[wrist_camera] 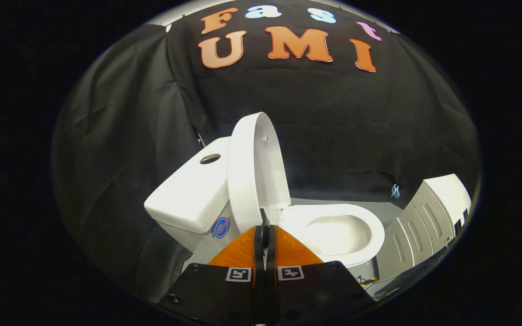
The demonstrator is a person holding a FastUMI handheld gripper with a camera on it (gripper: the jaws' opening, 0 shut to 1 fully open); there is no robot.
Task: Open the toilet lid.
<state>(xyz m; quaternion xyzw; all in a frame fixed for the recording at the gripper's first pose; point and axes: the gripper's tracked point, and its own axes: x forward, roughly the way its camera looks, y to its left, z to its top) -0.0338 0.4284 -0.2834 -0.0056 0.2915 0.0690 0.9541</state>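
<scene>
Centre of frame: glossy white plastic toilet lid stands raised against white ceramic tank; task apparently complete. Claw pressed together, gripping nothing.

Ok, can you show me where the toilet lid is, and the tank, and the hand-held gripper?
toilet lid [261, 167]: gripper view, on its raised inner face, standing upright against the tank.
tank [193, 190]: gripper view, on its flat top cover.
hand-held gripper [265, 226]: gripper view, between its closed fingertips, just before the lid's hinge.
</scene>
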